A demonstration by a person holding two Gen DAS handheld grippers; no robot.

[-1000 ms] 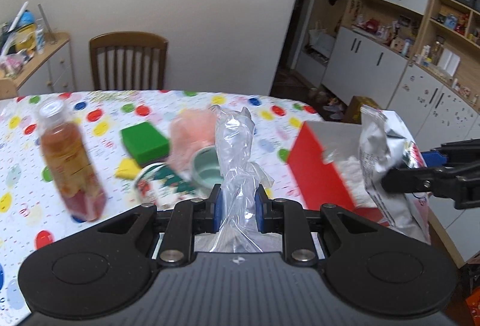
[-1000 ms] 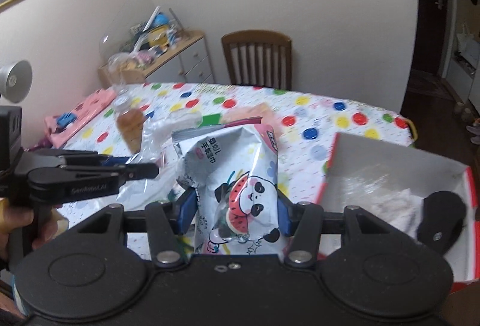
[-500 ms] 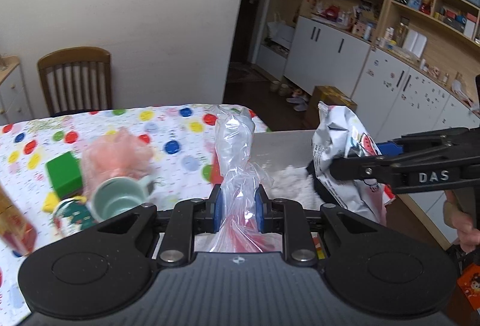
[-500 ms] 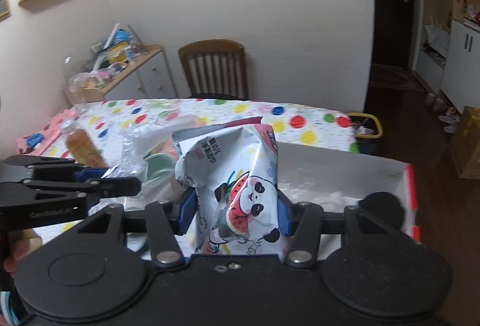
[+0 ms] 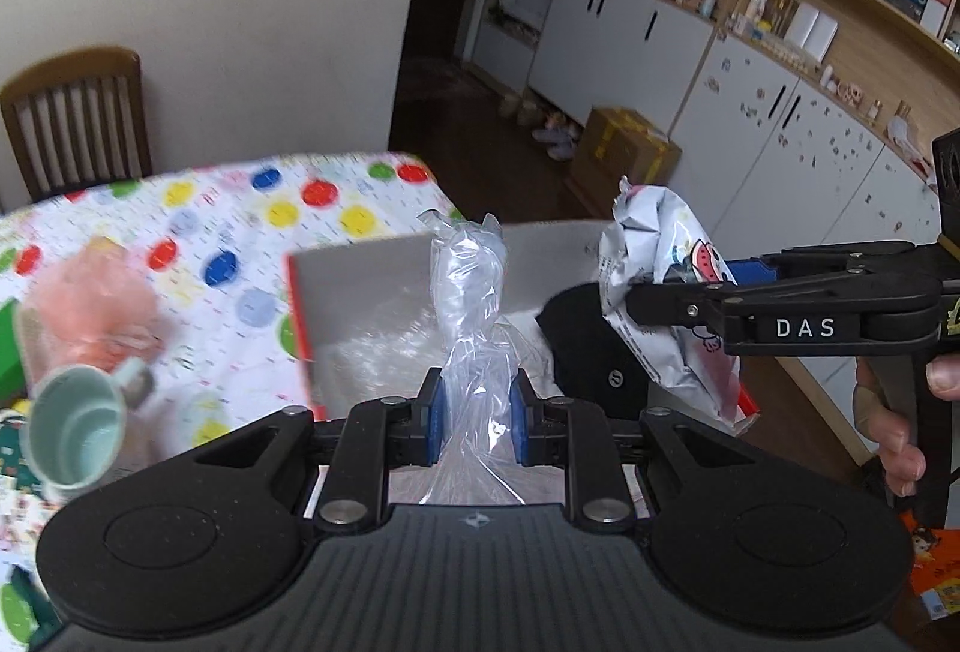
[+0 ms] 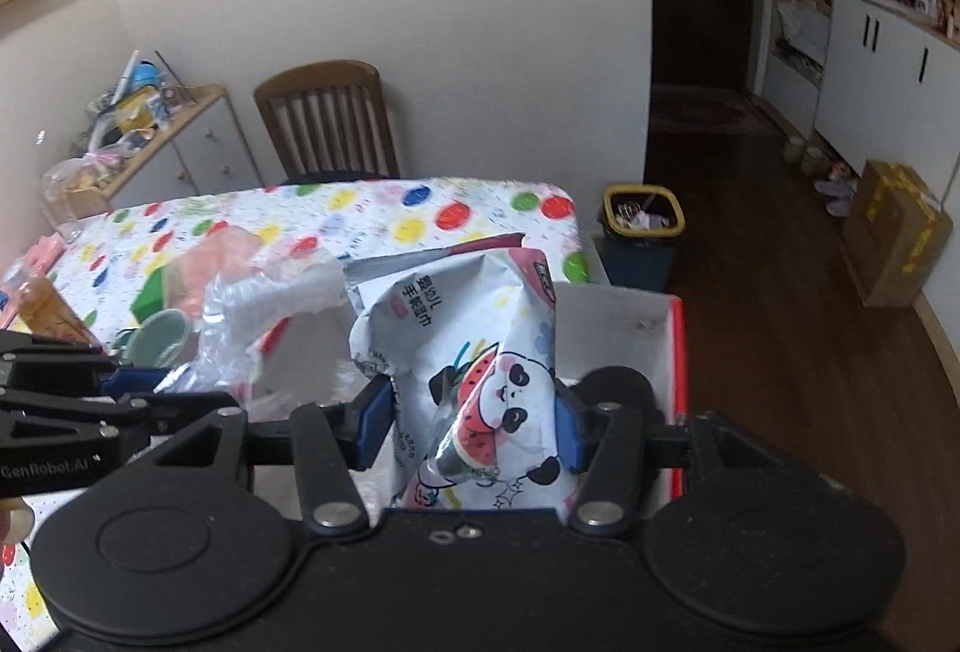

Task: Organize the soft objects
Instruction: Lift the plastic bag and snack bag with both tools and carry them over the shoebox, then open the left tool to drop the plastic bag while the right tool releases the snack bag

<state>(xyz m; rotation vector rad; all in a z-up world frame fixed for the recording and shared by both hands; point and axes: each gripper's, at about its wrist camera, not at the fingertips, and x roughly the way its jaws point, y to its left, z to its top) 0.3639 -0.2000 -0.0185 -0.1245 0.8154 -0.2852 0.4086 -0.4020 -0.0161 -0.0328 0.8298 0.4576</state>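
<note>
Plastic bag (image 5: 471, 292), clear and crumpled, is pinched between the blue pads of the left tool (image 5: 475, 415), sticking up out of the grip. It hangs right over the open red box (image 5: 298, 328) with the grey inside, which sits at the counter (image 5: 198, 220) edge, the one with the polka-dot cloth.

Right tool (image 6: 474, 421) is squeezing a white wipes pack (image 6: 480, 370) with a panda and watermelon print, pads pressed into both sides of it. In the left wrist view that pack (image 5: 666, 292) shows up at about 3 o'clock from the bag, near it but not touching, over the right side of the box. A hand (image 5: 900, 412) grips the handle of that tool at the far right.

Inside the box there's something black and round (image 5: 576, 346) plus some clear wrap on the bottom, too blurry to say more.

Off at 9 o'clock from the box: a pink mesh puff (image 5: 90, 310), a pale green mug (image 5: 78, 436) lying on its side, opening toward the camera. From the right wrist view a green block (image 6: 150, 295) and a bottle of brownish drink (image 6: 45, 307) sit further left on the counter, well apart from the box.
</note>
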